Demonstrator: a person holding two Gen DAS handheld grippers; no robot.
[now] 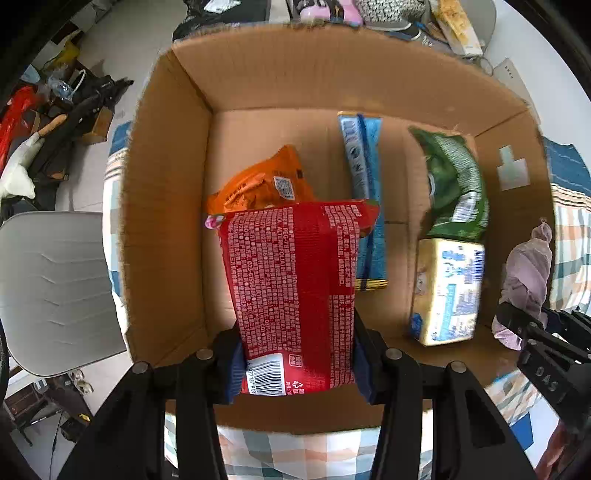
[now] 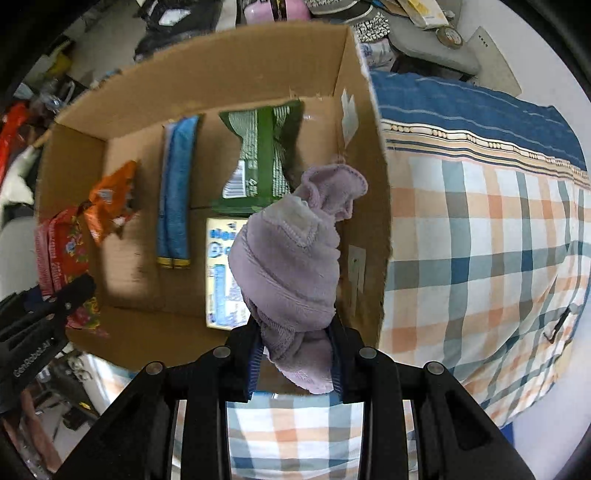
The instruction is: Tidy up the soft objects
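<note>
My left gripper is shut on a red tissue pack and holds it over the near left part of an open cardboard box. My right gripper is shut on a rolled lilac cloth above the box's near right corner. The cloth also shows in the left wrist view. Inside the box lie an orange pack, a blue pack, a green pack and a pale yellow tissue pack.
The box stands on a bed with a checked sheet. A grey chair stands to the left. Clutter lies on the floor at far left and beyond the box.
</note>
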